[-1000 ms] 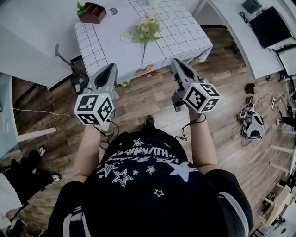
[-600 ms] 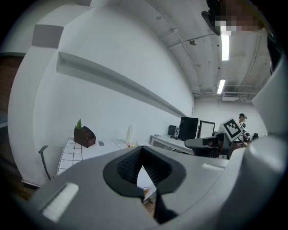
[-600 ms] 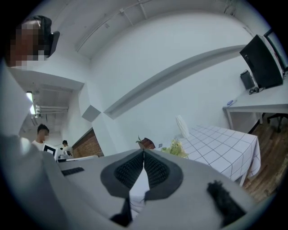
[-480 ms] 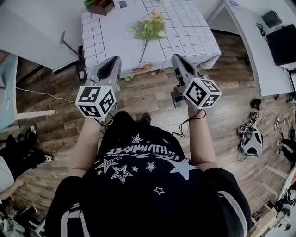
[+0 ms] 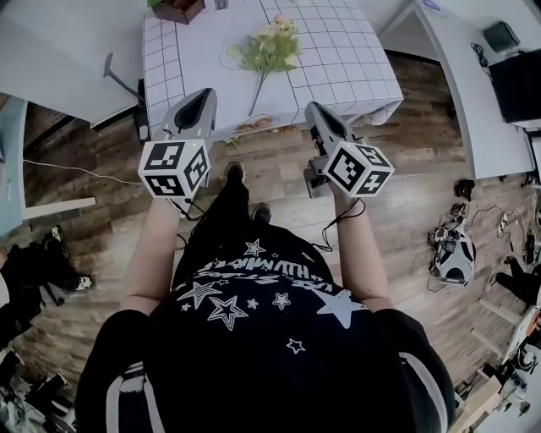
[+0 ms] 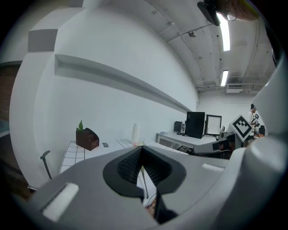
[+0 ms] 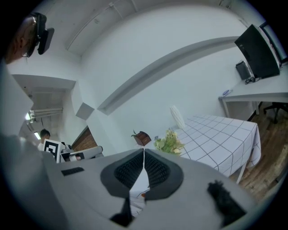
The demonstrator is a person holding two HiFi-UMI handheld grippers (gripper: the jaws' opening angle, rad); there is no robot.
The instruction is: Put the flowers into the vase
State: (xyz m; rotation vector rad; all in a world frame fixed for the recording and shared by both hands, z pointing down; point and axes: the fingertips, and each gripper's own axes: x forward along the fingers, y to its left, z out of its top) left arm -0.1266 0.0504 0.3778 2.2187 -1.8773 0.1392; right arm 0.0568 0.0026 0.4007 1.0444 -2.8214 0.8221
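Both tongs are closed and empty: in the left gripper view the left tongs (image 6: 141,150) have their ribbed pads meeting at the tip with nothing caught between them, and the right gripper view shows the same for the right tongs (image 7: 143,155). From the head view, the left tongs (image 5: 196,103) and right tongs (image 5: 316,114) are held side by side, well apart, over the wooden floor (image 5: 406,194), both pointing toward the near edge of the desk (image 5: 338,51), which is covered with a white checked cloth. A second white desk (image 5: 461,101) stands off to the right with a dark monitor (image 5: 517,76) on it. The flowers (image 5: 270,46), a small pale green and yellow bunch, lie flat on the checked cloth between the lines of the two tongs, heads toward the far side and the long stem running back toward the near edge; neither of the tongs touches them. The right gripper view shows the flowers (image 7: 170,143) ahead, with the white vase (image 7: 177,117) standing upright behind them on the cloth, apart from the bunch. A brown box (image 5: 177,8) holding a green leaf sits at the far left corner of the desk.
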